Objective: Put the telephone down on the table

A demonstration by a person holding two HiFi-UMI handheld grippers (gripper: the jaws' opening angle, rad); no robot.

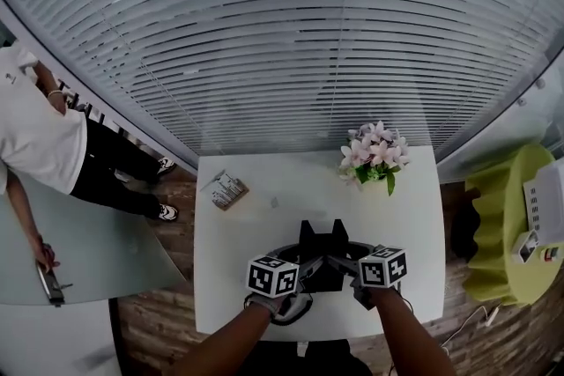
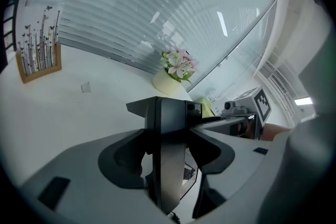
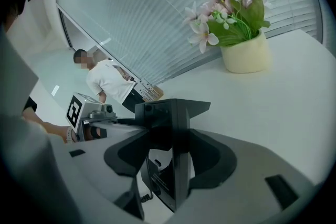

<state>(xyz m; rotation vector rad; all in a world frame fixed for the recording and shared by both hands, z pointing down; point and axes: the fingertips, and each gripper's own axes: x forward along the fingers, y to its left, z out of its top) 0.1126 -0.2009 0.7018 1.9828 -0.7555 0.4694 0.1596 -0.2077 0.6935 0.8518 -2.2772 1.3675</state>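
While the telephone point(image 1: 322, 277) sits low toward the 6 o'clock side of the desk point(image 1: 256, 277), potted flowers point(image 1: 374, 156) at its 1 o'clock, the left hand-held gripper point(image 2: 160, 108) and right hand-held gripper point(image 3: 171, 110) each pinch one flank of its black body. It is probably stiff, light, slick plastic trailing a springy coiled cord point(image 3: 139, 198), so opposite side edges suit best.

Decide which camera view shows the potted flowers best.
The right gripper view: the potted flowers stand large, cream pot and pink blooms clear. The left gripper view shows them small; the head view, from above, mostly blooms.
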